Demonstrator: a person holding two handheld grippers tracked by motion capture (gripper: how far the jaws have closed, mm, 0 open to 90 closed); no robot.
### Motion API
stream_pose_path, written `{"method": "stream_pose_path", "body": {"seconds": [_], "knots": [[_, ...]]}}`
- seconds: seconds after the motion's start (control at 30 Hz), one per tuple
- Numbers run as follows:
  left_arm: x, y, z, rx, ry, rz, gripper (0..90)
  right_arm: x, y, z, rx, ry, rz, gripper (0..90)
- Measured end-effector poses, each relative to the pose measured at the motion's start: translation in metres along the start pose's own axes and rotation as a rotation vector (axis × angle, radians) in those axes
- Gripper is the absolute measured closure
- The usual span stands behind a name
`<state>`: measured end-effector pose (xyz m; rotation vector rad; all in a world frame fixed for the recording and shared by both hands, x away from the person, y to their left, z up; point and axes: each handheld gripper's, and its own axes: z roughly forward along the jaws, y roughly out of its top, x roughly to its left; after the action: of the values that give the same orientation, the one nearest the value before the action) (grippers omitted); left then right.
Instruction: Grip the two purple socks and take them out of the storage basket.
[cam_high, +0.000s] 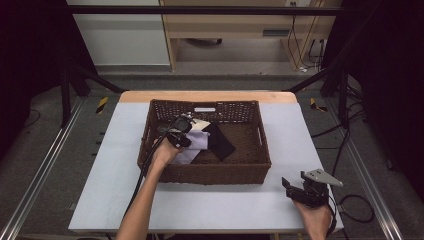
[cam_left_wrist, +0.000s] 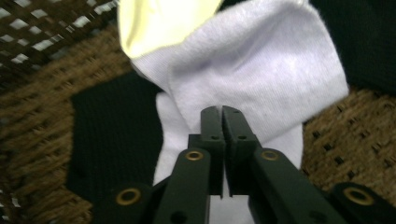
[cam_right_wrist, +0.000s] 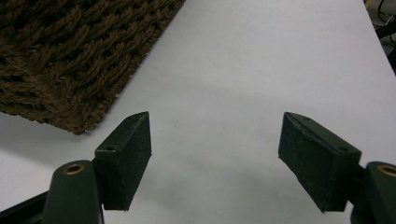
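Observation:
A brown wicker basket (cam_high: 210, 175) stands mid-table. Inside lie a white cloth (cam_high: 197, 144), a pale yellow cloth (cam_high: 201, 125) and a black cloth (cam_high: 221, 142). My left gripper (cam_high: 187, 137) reaches down into the basket's left half. In the left gripper view its jaws (cam_left_wrist: 222, 112) are pressed together, pinching a fold of the white cloth (cam_left_wrist: 261, 70), with the yellow cloth (cam_left_wrist: 159, 23) beyond and black cloth (cam_left_wrist: 112, 130) beside it. My right gripper (cam_high: 294, 180) rests near the table's front right, open, nothing between its jaws (cam_right_wrist: 215, 140).
The pale table top (cam_high: 125, 190) runs around the basket on all sides. In the right gripper view the basket's corner (cam_right_wrist: 70, 56) lies ahead to the left. Black frame rails and cables stand beyond the table's edges.

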<state>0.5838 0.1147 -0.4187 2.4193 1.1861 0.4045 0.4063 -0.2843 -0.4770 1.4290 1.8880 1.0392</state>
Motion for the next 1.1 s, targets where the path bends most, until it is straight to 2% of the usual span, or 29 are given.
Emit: {"method": "stream_pose_path", "body": {"seconds": [0.03,0.1,0.17,0.27,0.37,0.47,0.53,0.6,0.63,0.73,0.9,1.0,1.1], "knots": [[0.0,0.001,-0.002,-0.024,0.024,0.008,75.0,0.0,0.0,0.0,-0.001,0.0,0.002,25.7],[0.0,0.002,-0.004,-0.061,0.031,-0.004,65.1,-0.001,0.0,0.0,-0.002,0.0,0.005,25.7],[0.004,0.003,-0.008,-0.106,0.003,-0.028,62.3,-0.001,0.0,0.0,-0.002,0.0,0.004,25.6],[0.011,0.01,-0.012,-0.166,-0.038,-0.095,57.7,-0.001,0.001,0.001,0.001,0.002,0.002,25.6],[0.013,0.018,-0.006,-0.169,-0.058,-0.111,49.6,-0.001,0.001,0.002,0.003,0.003,0.0,25.5],[0.009,0.022,0.004,-0.153,-0.033,-0.078,44.3,-0.001,0.001,0.001,0.001,0.006,0.001,25.3],[0.007,0.022,0.011,-0.131,-0.045,-0.063,45.2,-0.001,0.001,0.001,0.002,0.005,0.001,25.3],[0.005,0.021,0.013,-0.092,-0.035,-0.035,46.5,-0.001,0.001,0.001,0.001,0.009,0.002,25.3],[0.005,0.021,0.013,-0.083,-0.041,-0.033,48.9,-0.001,0.001,0.001,0.002,0.009,0.0,25.3],[0.005,0.019,0.017,-0.034,-0.067,-0.035,59.0,-0.001,0.001,0.001,0.005,0.01,0.0,25.3],[0.004,0.018,0.016,0.002,-0.075,-0.03,79.9,0.0,0.001,0.0,0.005,0.009,-0.001,25.4],[0.006,0.017,0.011,-0.015,-0.086,-0.056,84.7,-0.001,0.0,0.0,0.004,0.007,0.005,25.4],[0.006,0.016,-0.002,-0.091,-0.096,-0.065,84.7,-0.001,0.0,0.0,0.005,0.006,0.004,25.6]]}}
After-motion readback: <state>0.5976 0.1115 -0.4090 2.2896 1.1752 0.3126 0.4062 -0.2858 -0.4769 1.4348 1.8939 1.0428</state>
